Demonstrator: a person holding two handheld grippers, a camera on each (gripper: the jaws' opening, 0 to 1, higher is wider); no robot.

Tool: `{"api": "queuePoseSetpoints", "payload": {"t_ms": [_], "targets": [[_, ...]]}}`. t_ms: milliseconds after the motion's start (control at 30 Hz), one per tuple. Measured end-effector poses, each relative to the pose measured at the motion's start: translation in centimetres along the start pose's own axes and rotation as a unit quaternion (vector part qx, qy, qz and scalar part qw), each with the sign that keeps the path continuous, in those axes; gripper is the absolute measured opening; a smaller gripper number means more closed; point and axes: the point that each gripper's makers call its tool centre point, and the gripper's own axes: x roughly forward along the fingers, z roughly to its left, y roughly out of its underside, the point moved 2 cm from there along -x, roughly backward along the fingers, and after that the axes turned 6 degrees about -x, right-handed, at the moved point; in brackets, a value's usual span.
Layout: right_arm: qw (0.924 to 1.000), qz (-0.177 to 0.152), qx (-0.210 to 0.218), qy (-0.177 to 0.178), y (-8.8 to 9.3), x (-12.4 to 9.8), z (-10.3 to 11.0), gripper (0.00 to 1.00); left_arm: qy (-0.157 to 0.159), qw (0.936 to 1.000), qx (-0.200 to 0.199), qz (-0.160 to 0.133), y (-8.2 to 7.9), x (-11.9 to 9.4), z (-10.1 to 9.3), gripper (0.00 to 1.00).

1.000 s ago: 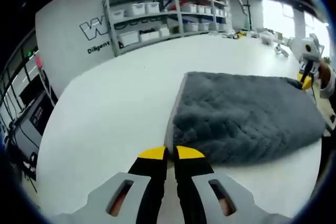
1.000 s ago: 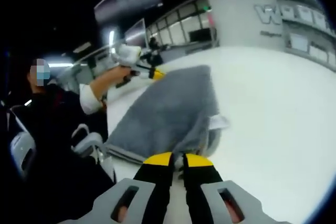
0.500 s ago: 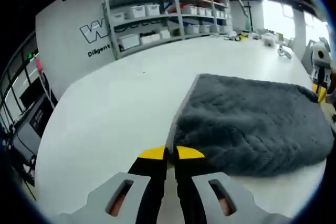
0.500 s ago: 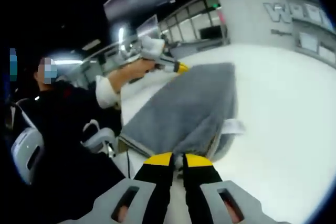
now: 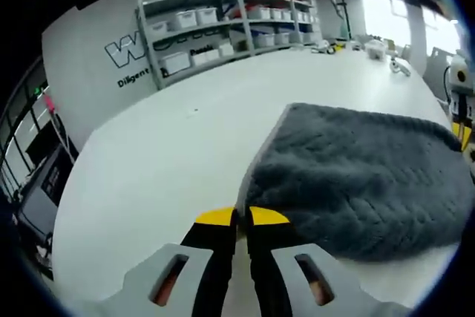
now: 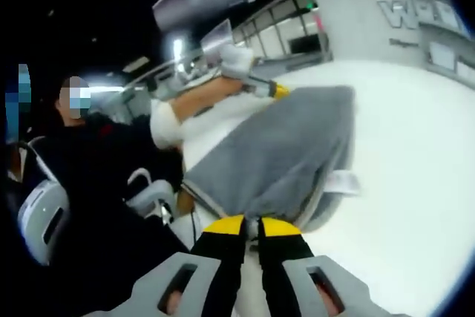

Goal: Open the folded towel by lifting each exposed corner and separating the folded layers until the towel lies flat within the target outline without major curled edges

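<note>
While both grippers' fingers pinched opposite corners, the towel sagged soft and light above the desk.

A lab or workshop is showing here: metal shelves holding rows of white bins, a long white table, and lettering on the wall.
</note>
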Motion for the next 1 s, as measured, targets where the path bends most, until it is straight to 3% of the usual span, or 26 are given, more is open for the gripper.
{"api": "queuePoseSetpoints", "payload": {"t_ms": [367, 1000], "targets": [[0.9999, 0.004, -0.004, -0.014, 0.3, 0.5, 1.8, 0.03, 0.007, 0.9998, 0.018, -0.011, -0.9, 1.3, -1.1, 0.05], [0.9989, -0.007, 0.002, -0.046, -0.5, 1.5, 2.3, 0.02, 0.012, 0.9987, 0.042, -0.026, -3.1, 4.3, -2.7, 0.05]]}}
